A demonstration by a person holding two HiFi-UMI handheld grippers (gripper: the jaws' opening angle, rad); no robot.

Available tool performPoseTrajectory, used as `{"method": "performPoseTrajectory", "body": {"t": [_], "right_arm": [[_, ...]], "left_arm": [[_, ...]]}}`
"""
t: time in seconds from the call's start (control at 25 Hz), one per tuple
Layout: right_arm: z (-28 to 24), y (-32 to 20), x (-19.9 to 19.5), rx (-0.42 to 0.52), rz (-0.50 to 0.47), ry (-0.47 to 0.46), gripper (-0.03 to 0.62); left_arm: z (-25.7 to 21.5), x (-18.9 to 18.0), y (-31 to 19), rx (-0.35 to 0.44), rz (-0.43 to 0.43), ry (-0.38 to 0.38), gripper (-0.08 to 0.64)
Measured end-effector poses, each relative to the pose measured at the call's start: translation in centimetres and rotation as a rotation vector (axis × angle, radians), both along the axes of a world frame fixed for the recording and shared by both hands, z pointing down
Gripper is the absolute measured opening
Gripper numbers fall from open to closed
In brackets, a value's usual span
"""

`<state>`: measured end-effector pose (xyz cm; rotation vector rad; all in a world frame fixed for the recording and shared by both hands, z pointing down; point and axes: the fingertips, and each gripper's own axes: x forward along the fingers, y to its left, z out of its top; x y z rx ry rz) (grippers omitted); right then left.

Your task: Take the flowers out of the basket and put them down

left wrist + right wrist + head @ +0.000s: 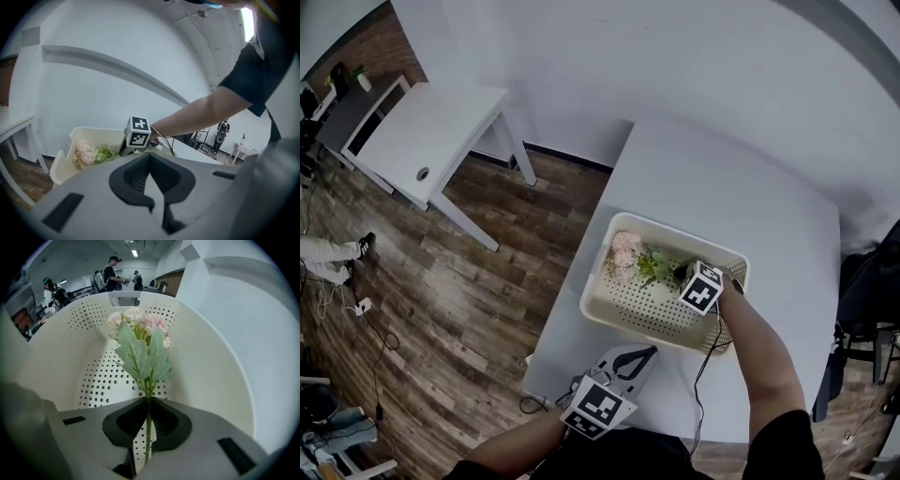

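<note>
The right claw [149,404] pinched the thin green stem of the flowers [139,329]. Their ruffled pale pink blooms and soft toothed leaves reached past its tips toward the left end of the basket [220,362]. The basket was cream plastic, rounded at the corners, with a perforated floor, and sat on a smooth white table [722,187]. Near the table's near edge, the left claw [150,157] was pressed together, empty.

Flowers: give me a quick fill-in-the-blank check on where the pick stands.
The right tool grips the flowers by the ____. The blooms are ____ in colour. The left tool, outside the basket, holds ____.
Missing: stem; pink; nothing.
</note>
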<state>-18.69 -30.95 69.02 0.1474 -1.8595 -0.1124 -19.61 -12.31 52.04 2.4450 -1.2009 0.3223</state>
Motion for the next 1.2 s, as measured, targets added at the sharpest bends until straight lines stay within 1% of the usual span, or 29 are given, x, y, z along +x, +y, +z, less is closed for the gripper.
{"method": "performPoseTrajectory", "body": {"t": [0.2, 0.28, 0.48, 0.64, 0.8, 0.92, 1.04, 1.2], "right_arm": [[-3.4, 0.5, -0.3, 0.011, 0.051, -0.087, 0.040], [-5.3, 0.8, -0.3, 0.024, 0.088, -0.140, 0.040], [-11.5, 1.4, 0.1, 0.047, 0.249, -0.340, 0.040], [-16.7, 1.9, 1.7, 0.063, 0.396, -0.518, 0.040], [-20.9, 2.4, 5.4, 0.095, 0.568, -0.686, 0.040], [-23.0, 3.2, 9.3, 0.139, 0.687, -0.769, 0.040], [-24.2, 4.5, 13.8, 0.188, 0.811, -0.820, 0.040], [-24.1, 6.0, 19.6, 0.224, 0.960, -0.846, 0.040]], "left_arm": [[-1.0, 0.5, -0.1, 0.025, 0.003, -0.001, 0.006], [-1.5, 0.8, 0.1, 0.037, 0.004, -0.004, 0.006], [-3.0, 1.2, 0.3, 0.073, 0.001, -0.008, 0.006], [-4.0, 2.0, 0.4, 0.098, 0.002, -0.010, 0.006], [-4.5, 3.1, 0.4, 0.116, 0.016, -0.014, 0.006], [-4.9, 4.5, 0.5, 0.127, 0.035, -0.016, 0.006], [-5.7, 6.1, 0.5, 0.150, 0.076, -0.010, 0.006], [-6.2, 8.8, 0.4, 0.152, 0.131, -0.006, 0.006]]}}
